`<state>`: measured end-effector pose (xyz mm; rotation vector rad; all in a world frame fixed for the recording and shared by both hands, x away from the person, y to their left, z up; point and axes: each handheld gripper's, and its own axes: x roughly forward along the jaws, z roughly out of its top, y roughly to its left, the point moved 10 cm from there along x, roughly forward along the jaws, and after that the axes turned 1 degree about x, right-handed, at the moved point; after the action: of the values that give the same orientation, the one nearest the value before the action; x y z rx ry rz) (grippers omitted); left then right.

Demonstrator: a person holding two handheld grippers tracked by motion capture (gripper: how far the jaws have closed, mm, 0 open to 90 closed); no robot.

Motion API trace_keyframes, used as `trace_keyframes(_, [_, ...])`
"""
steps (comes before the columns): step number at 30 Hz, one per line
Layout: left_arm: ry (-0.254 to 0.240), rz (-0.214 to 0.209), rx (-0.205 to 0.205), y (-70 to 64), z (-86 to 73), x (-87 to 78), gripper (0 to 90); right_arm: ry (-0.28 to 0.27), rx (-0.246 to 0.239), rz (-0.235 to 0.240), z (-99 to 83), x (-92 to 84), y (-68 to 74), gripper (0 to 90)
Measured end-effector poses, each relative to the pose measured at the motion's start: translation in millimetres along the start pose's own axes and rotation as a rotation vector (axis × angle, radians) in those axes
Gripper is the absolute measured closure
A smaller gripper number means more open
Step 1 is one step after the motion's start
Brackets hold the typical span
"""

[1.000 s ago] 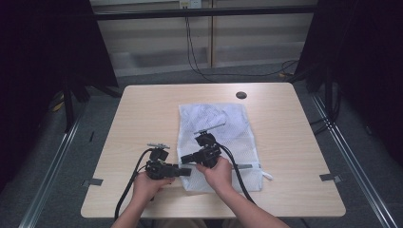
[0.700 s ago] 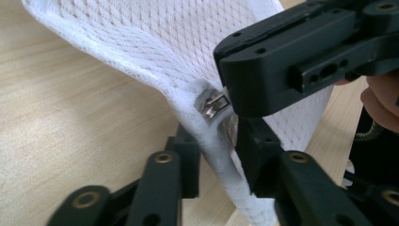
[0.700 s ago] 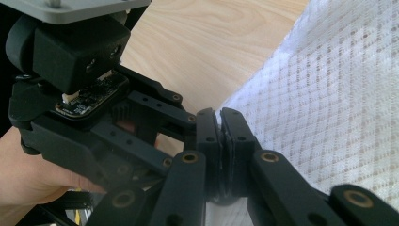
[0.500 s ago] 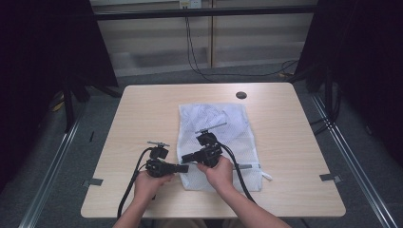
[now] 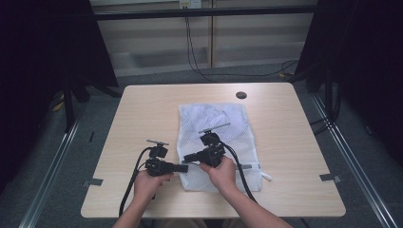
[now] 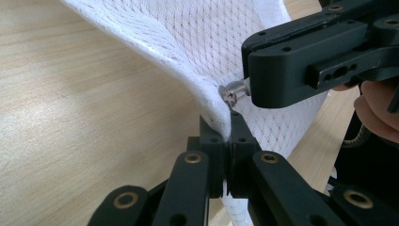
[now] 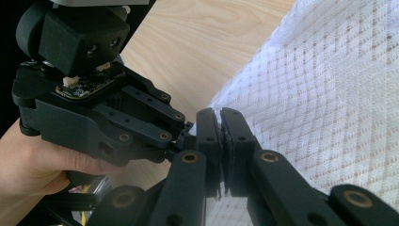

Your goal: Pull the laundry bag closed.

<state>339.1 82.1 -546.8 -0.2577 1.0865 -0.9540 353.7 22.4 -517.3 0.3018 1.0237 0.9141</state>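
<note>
Item: white mesh bag [image 5: 216, 137], laid flat at mid-bench [image 5: 142, 109], near-left edge lifted. Left hand-held gripper [image 6: 230, 123] pinched on that edge; right hand-held gripper [image 7: 220, 117] pinched on the same hem just beside it. Handling: both pinches are to be kept firm, tension even, so the hem is not slipped.

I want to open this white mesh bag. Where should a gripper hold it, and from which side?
Probably at the thick hemmed edge of the mesh bag, beside the metal zipper pull, coming level from the bag's left side. The hem is firmer than the loose netting; the left gripper already pinches it there.
</note>
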Motion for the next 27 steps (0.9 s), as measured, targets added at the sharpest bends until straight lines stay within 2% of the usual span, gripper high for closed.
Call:
trace_keyframes(11, [-0.001,-0.005,-0.009,-0.2,0.3,-0.3,88.3,0.005,0.0,-0.004,-2.4,-3.7,-2.4,87.2])
trace_keyframes(14, [-0.001,0.004,0.005,2.4,0.8,-2.2,88.3,0.004,-0.002,-0.004,-2.5,-4.4,-4.1,87.2])
trace_keyframes(16, [-0.002,-0.005,-0.005,0.4,0.7,-2.3,88.3,0.002,0.004,-0.005,-2.7,-5.3,-5.3,87.2])
trace_keyframes(25, [-0.005,0.011,-0.009,1.2,0.7,-1.2,88.4,0.006,0.002,0.0,-3.9,-5.9,-5.9,87.2])
trace_keyframes(27, [0.001,-0.001,-0.006,0.9,0.7,-2.3,88.4,0.006,-0.003,-0.01,-3.9,-6.6,-7.8,87.3])
